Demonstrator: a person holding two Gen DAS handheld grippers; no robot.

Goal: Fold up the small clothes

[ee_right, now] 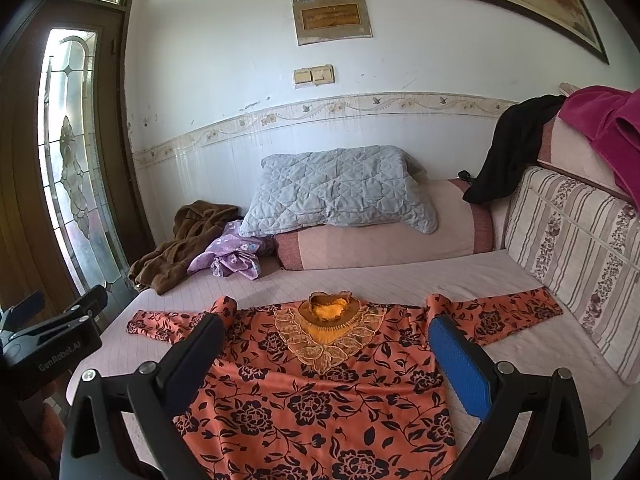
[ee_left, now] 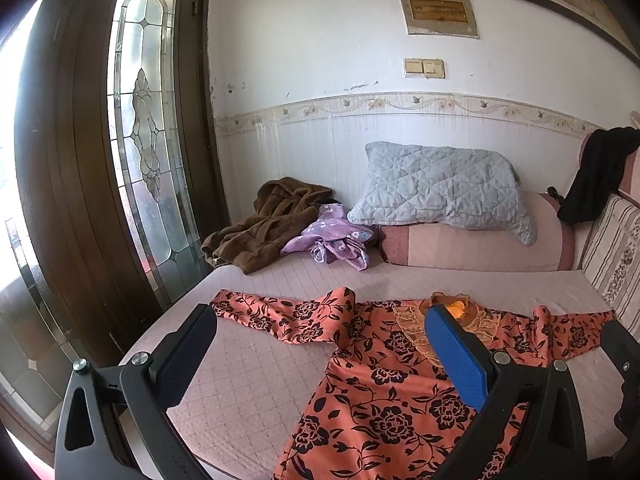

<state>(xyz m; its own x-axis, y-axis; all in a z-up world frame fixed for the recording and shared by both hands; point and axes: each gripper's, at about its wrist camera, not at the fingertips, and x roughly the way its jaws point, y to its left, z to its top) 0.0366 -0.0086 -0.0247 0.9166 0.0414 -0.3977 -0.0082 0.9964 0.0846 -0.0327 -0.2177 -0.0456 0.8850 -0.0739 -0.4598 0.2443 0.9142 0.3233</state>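
Observation:
An orange top with a black flower print (ee_right: 320, 396) lies spread flat on the pink quilted bed (ee_right: 400, 276), collar away from me, both sleeves stretched out sideways. It also shows in the left wrist view (ee_left: 380, 392). My right gripper (ee_right: 326, 326) is open and empty, held above the top's chest. My left gripper (ee_left: 320, 320) is open and empty, above the top's left sleeve (ee_left: 280, 316) and shoulder. The left gripper also shows at the left edge of the right wrist view (ee_right: 52, 320).
At the head of the bed lie a brown robe (ee_left: 264, 228), a crumpled purple flowered garment (ee_left: 336, 236), a grey quilted pillow (ee_left: 444, 188) on a pink bolster (ee_left: 472, 248). A striped backrest cushion (ee_right: 576, 256) with black and magenta clothes runs on the right. A wooden glass door (ee_left: 140, 140) stands left.

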